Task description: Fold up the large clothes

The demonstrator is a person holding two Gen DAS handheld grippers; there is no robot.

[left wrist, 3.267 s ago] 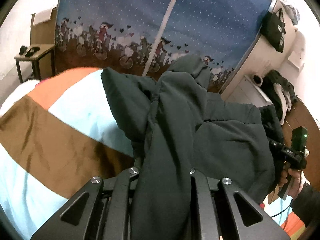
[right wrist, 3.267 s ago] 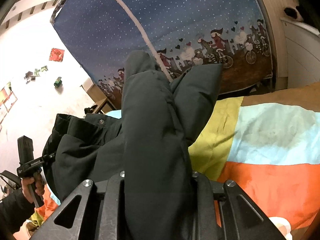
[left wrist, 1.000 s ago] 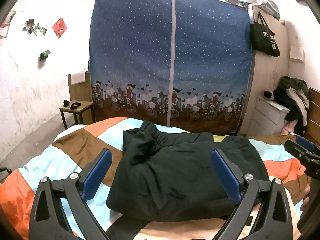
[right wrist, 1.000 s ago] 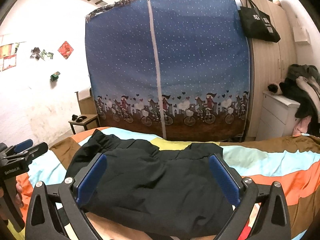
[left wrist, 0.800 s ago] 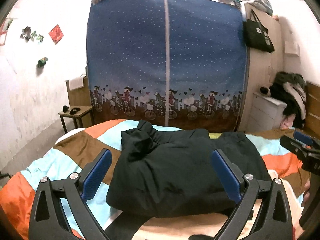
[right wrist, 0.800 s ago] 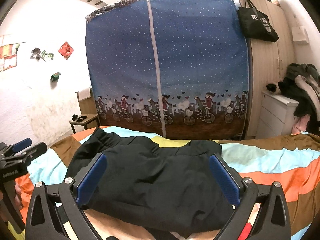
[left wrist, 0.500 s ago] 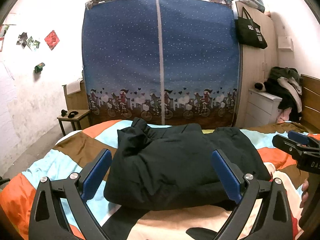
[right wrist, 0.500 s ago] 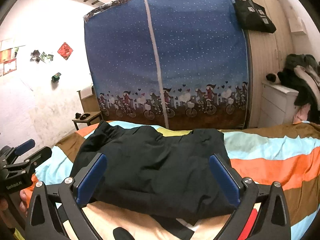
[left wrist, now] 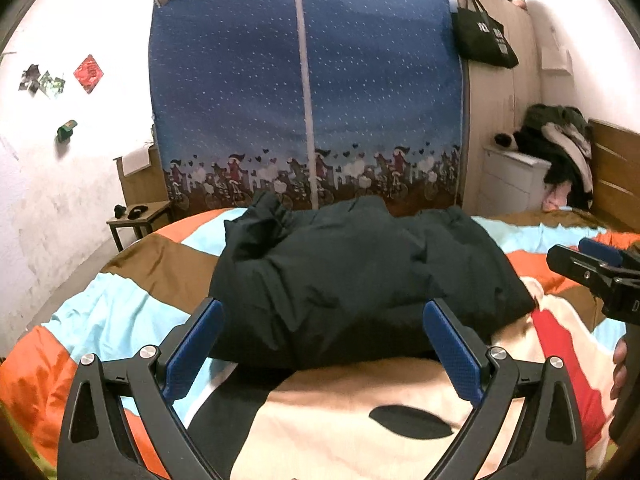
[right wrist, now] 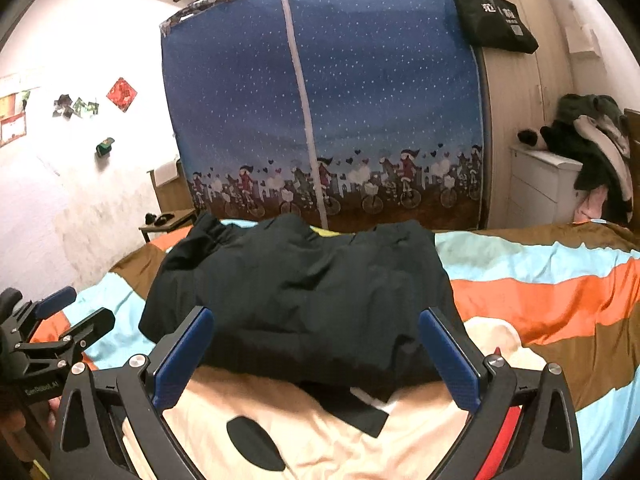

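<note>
A dark padded jacket (left wrist: 352, 280) lies folded in a thick bundle on the striped bedspread (left wrist: 132, 312); it also shows in the right wrist view (right wrist: 304, 296). My left gripper (left wrist: 324, 344) is open and empty, held just short of the jacket's near edge. My right gripper (right wrist: 316, 348) is open and empty, likewise in front of the jacket. The right gripper shows at the right edge of the left wrist view (left wrist: 592, 272); the left gripper shows at the left edge of the right wrist view (right wrist: 60, 328).
A blue fabric wardrobe (left wrist: 304, 112) stands behind the bed. A small side table (left wrist: 140, 220) is at the left, a white drawer unit (left wrist: 512, 180) piled with clothes at the right, and a wooden headboard (left wrist: 612, 184) at far right.
3.3 s ago both grippers were shut on the jacket's sleeves. They have let go, opened and drawn back toward me. The jacket now rests folded on the bed.
</note>
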